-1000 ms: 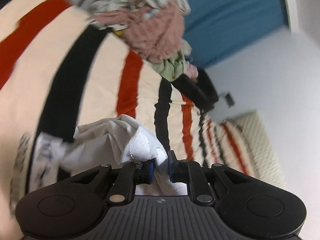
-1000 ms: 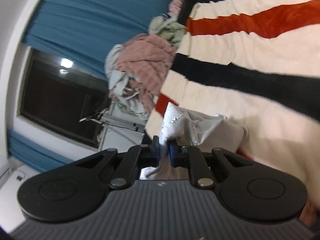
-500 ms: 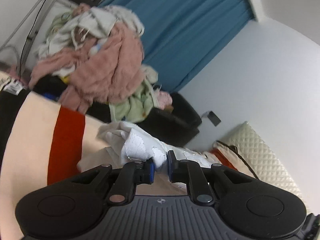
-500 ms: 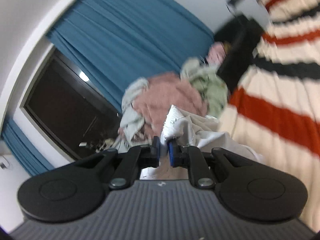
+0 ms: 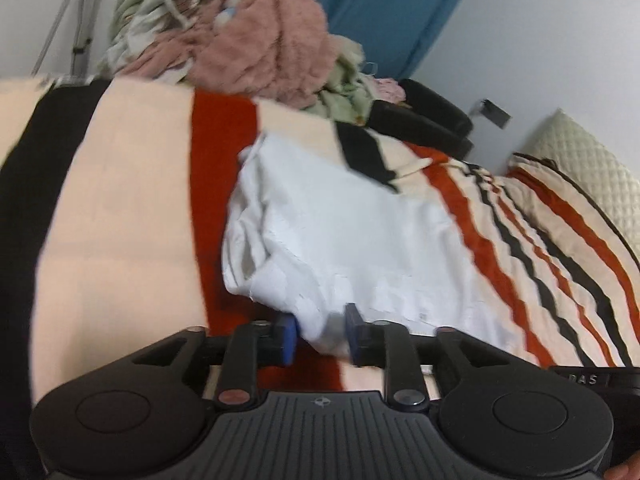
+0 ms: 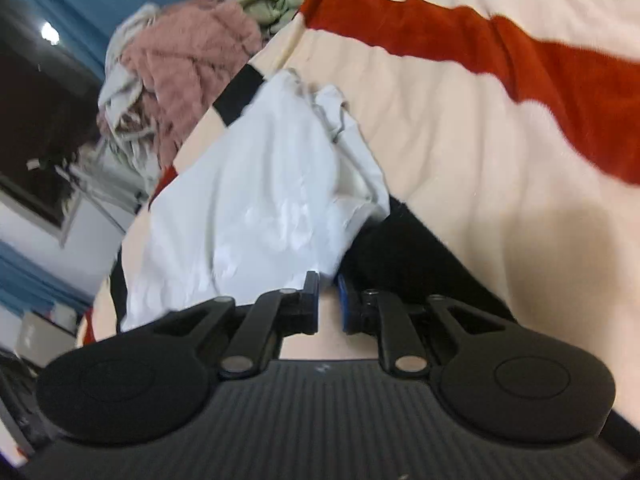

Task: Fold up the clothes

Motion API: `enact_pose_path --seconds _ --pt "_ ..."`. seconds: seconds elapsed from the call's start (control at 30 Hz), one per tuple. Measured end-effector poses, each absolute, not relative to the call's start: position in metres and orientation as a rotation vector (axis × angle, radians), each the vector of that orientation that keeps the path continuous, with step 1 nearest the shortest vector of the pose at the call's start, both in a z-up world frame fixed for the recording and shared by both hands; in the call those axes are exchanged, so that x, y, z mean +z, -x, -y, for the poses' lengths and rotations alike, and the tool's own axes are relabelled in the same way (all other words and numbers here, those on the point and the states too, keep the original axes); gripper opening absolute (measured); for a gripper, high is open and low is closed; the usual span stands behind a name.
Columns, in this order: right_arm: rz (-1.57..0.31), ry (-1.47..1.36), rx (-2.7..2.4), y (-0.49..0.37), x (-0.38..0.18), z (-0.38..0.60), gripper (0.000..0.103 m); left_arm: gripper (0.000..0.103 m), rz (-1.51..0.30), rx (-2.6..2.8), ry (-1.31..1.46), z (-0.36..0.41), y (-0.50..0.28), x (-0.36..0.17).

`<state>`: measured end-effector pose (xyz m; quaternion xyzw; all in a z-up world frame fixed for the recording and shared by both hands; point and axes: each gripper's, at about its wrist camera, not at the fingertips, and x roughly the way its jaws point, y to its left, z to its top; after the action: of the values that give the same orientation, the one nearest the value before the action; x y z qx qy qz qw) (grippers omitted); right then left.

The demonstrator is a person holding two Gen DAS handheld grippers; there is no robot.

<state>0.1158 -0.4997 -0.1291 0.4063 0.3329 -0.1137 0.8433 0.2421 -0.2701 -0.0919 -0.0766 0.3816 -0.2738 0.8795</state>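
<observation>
A white garment (image 5: 352, 232) lies spread over the striped blanket (image 5: 120, 208), its near edge reaching both grippers. My left gripper (image 5: 322, 324) is low over that edge and its jaws are opening; a fold of the white cloth lies loose between the blue pads (image 5: 289, 326). In the right wrist view the same white garment (image 6: 256, 192) runs away from me across the blanket (image 6: 460, 140). My right gripper (image 6: 328, 280) stays shut on the garment's near corner, with only a narrow gap between its pads.
A heap of unfolded clothes (image 5: 260, 28), pink and pale green, sits beyond the blanket's far edge; the same heap (image 6: 188, 60) shows in the right wrist view. A quilted cream pillow (image 5: 588, 172) lies far right, a black padded object (image 5: 424, 120) beside it. Blue curtain (image 5: 384, 8) behind.
Both grippers came down from the air to the blanket with the garment, which now lies flat instead of hanging bunched. The left jaws have parted; the right jaws stay pinched.
</observation>
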Motion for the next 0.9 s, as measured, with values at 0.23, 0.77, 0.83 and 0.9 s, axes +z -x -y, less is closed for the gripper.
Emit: enact_pose_path --seconds 0.23,0.77,0.83,0.9 --pt "-0.616 -0.752 -0.176 -0.078 -0.028 0.478 0.015 0.063 -0.658 -0.605 0.078 0.261 -0.181 0.006" --pt "-0.344 -0.439 -0.083 0.077 0.106 0.382 0.089 0.103 -0.383 -0.524 -0.046 0.173 0.033 0.148" --pt "-0.313 -0.413 -0.086 0.094 0.106 0.373 0.089 0.103 -0.357 -0.519 -0.039 0.162 0.053 0.148" --pt "-0.286 -0.402 -0.089 0.107 0.102 0.367 0.089 0.103 -0.339 -0.518 -0.028 0.151 0.071 0.146"
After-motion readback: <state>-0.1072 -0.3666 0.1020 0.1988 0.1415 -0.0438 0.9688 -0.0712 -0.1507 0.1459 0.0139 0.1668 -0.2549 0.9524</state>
